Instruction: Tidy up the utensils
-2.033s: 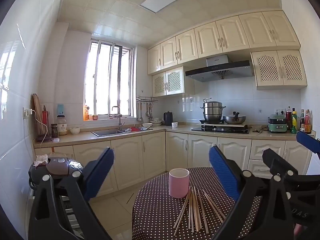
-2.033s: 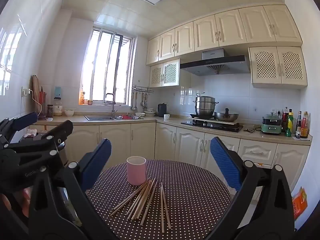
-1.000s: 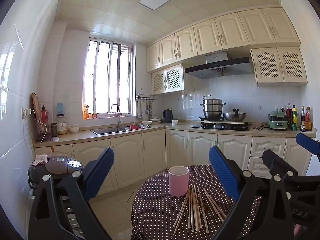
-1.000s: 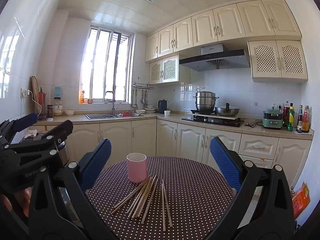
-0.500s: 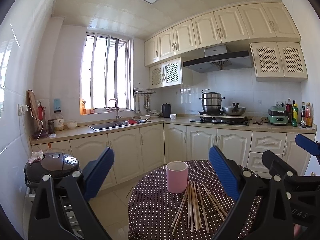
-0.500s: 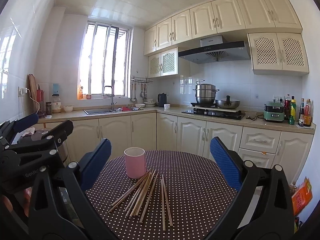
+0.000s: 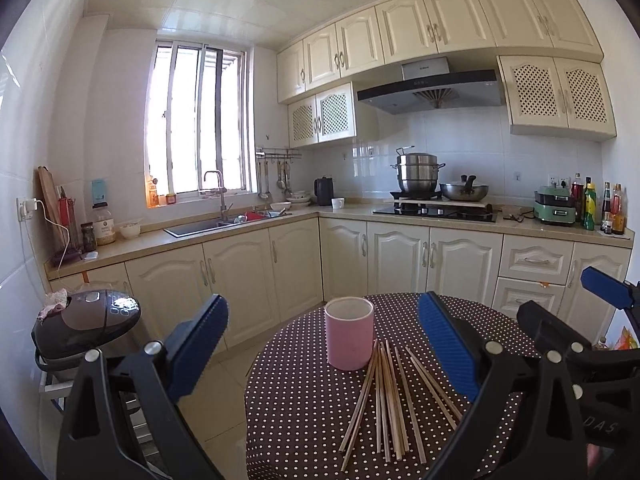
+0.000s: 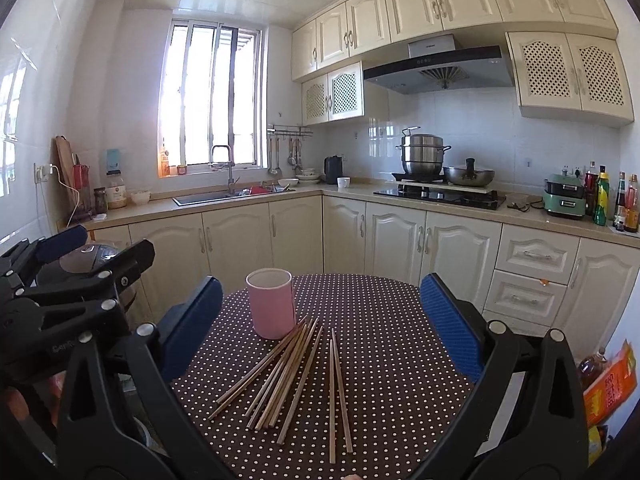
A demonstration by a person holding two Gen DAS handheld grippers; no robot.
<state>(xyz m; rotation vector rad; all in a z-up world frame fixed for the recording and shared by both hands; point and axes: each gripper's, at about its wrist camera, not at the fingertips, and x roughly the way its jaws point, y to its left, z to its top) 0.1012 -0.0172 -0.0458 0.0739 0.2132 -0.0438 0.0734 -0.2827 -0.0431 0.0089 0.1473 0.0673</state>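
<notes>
Dotted table (image 8: 380,320): pink cup (image 8: 271,304) upright, chopsticks (image 8: 288,372) loose beside; both tongs (image 7: 320,344) (image 8: 320,320) spread, empty-handed.

My two wrist cameras sit side by side, facing the kitchen counters, sharing the round table (image 7: 304,400) (image 8: 392,360) close below.

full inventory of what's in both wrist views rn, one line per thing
pink cup: 1, pink, upright on the table, far end of the chopsticks
chopsticks: loose pile, count unclear, light wood, flat on the table in front of the cup
table: 1, round, brown cloth with white dots
rice cooker: 1, black, left of the table
steamer pot: 1, steel, on the stove
wok: 1, steel, beside the steamer pot
sink: 1, under the window
bottles: several, far right of the counter
left claw: blue pads, open, above the table
right claw: blue pads, open, above the table
</notes>
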